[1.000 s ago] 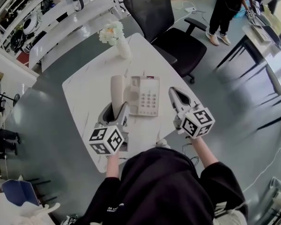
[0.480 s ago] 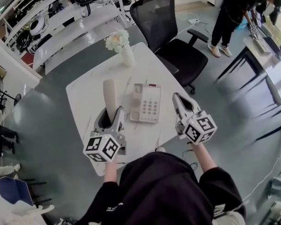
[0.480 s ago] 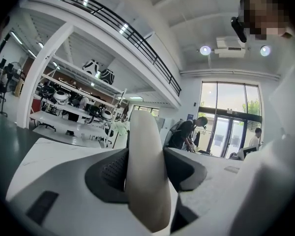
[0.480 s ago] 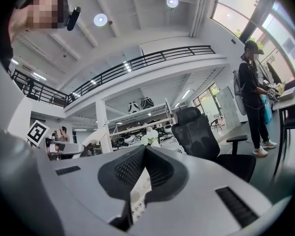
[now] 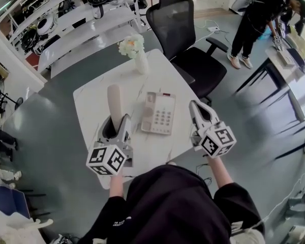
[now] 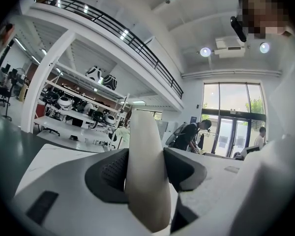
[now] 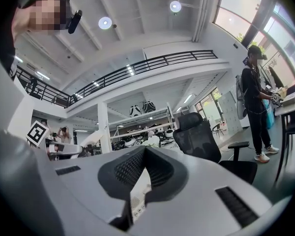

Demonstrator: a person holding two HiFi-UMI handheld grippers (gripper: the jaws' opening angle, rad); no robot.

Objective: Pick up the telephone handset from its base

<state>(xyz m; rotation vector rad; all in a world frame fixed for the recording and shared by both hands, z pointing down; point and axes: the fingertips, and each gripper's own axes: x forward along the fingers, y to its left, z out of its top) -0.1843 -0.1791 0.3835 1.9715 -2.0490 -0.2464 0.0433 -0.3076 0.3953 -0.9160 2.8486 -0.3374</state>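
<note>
The cream telephone handset [image 5: 114, 99] is off its base and stands out forward from my left gripper [image 5: 118, 122], which is shut on its lower end. In the left gripper view the handset [image 6: 145, 171] fills the gap between both dark pads. The white telephone base [image 5: 159, 113], with its keypad, lies on the white table [image 5: 91, 103] just right of the handset. My right gripper [image 5: 196, 109] hovers right of the base, shut with nothing in it. In its own view the right gripper's tips [image 7: 144, 151] meet, and a bit of the base [image 7: 137, 200] shows below them.
A white vase of pale flowers [image 5: 136, 52] stands at the table's far edge. A black office chair [image 5: 180, 29] sits behind the table. A person [image 5: 254, 17] stands by desks at the upper right. Shelving with gear [image 5: 71, 14] runs along the upper left.
My left gripper has risen and drifted left with the handset, widening the gap to the base. The right gripper has lifted slightly and stays shut.
</note>
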